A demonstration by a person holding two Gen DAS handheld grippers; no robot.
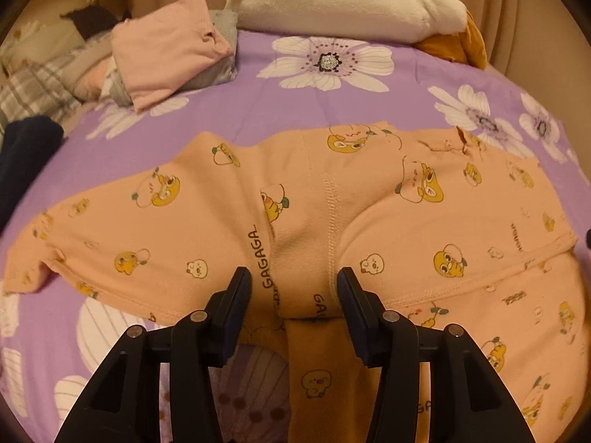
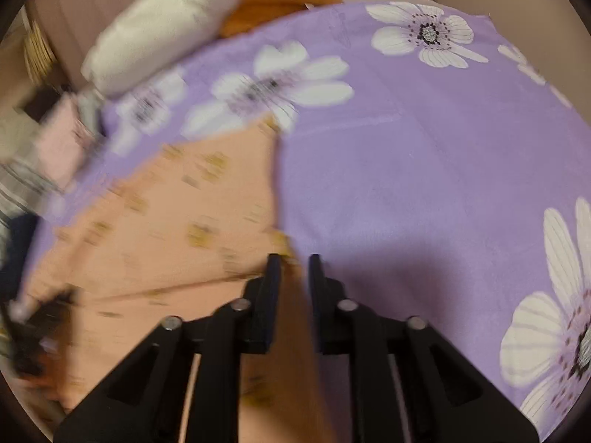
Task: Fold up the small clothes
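A small peach garment (image 1: 369, 214) printed with yellow ducks lies spread on the purple flowered bed sheet (image 1: 258, 110). My left gripper (image 1: 293, 286) has its jaws around a bunched fold of the garment near its middle seam, with cloth filling the gap. In the blurred right wrist view, my right gripper (image 2: 293, 269) has narrow jaws pinching the garment's right edge (image 2: 291, 295); the garment (image 2: 166, 221) spreads to the left of it.
A folded pink garment (image 1: 166, 51) lies on a pile of clothes at the back left. A white plush pillow (image 1: 343, 0) with an orange part (image 1: 458, 44) sits at the back. A dark blue cloth (image 1: 26, 162) lies at the left edge.
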